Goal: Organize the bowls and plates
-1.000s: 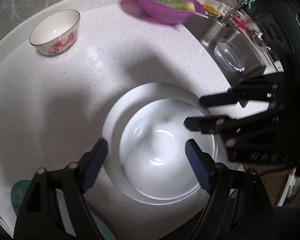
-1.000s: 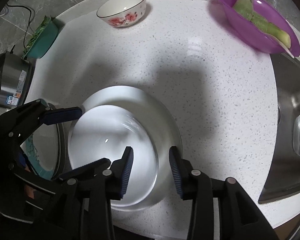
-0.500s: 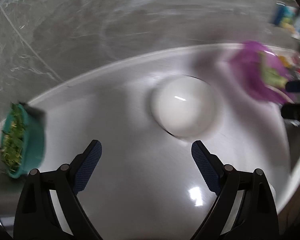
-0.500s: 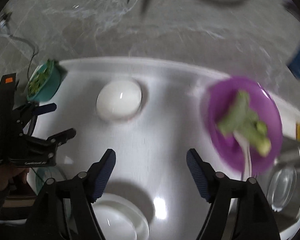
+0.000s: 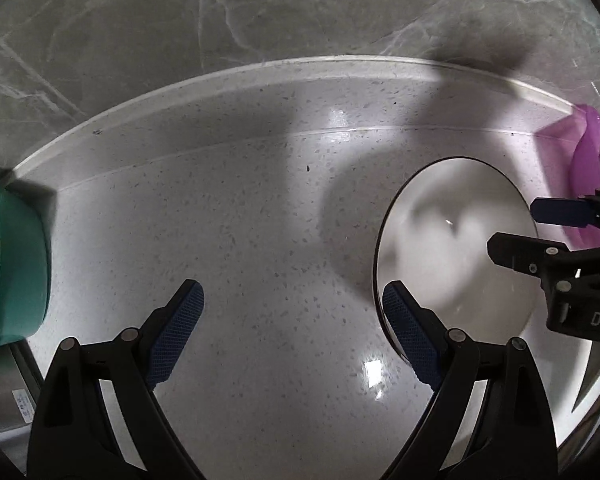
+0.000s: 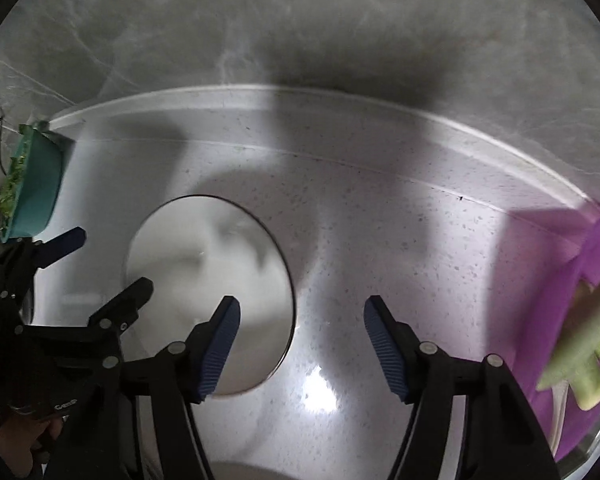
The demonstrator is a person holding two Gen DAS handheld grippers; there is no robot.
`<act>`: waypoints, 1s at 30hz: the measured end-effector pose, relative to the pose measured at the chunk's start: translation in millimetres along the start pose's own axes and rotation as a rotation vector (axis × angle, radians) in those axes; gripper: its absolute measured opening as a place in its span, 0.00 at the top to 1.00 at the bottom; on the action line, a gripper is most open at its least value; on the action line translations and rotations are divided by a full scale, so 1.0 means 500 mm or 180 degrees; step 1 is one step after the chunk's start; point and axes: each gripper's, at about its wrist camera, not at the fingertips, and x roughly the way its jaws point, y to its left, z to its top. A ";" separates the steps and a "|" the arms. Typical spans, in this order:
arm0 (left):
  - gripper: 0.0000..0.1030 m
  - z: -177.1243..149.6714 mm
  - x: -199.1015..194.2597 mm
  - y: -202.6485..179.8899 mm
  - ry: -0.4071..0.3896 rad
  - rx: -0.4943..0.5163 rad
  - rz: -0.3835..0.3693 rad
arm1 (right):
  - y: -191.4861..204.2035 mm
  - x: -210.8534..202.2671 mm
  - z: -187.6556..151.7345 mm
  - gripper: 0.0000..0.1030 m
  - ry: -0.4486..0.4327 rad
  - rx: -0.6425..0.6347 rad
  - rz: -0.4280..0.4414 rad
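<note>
White speckled stone forms the table, which is bordered by a raised lip and a grey marbled wall. A small white bowl with a dark rim is seen standing on the table at the right of the left wrist view, and at the centre left of the right wrist view. The left gripper is held above bare table, its blue-padded fingers spread wide with nothing between them; the bowl lies just to the right of its right finger. The right gripper is seen with its fingers apart and closing, only bare table between them; its left finger overlaps the bowl's lower right edge in the picture, though contact cannot be told. In the left wrist view the right gripper is seen reaching in from the right edge over the bowl's far side. A purple bowl holding pale green vegetable pieces is placed at the right edge of the frame. A teal basin of chopped greens is set at the left edge.
</note>
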 end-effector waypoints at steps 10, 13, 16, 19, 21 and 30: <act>0.41 0.018 0.034 -0.023 0.0093 -0.0073 -0.0237 | -0.027 0.046 0.000 0.57 0.0132 0.0213 0.0291; 0.42 0.024 0.041 -0.023 0.0077 -0.0088 -0.0209 | -0.019 0.053 0.002 0.64 0.0155 0.0215 0.0298; 0.63 0.025 0.049 -0.031 0.0035 -0.0026 -0.0308 | 0.003 0.052 0.009 0.90 0.0158 0.0168 0.0394; 0.91 0.027 0.046 -0.049 0.0027 -0.0024 -0.0439 | 0.022 0.052 0.012 0.90 0.0134 0.0073 0.0282; 0.91 0.028 0.047 -0.048 0.0001 -0.0040 -0.0479 | 0.026 0.053 0.012 0.91 0.0138 0.0077 0.0301; 0.93 0.015 0.037 -0.047 -0.0019 0.0024 -0.0537 | 0.022 0.055 0.007 0.91 0.0124 0.0132 0.0366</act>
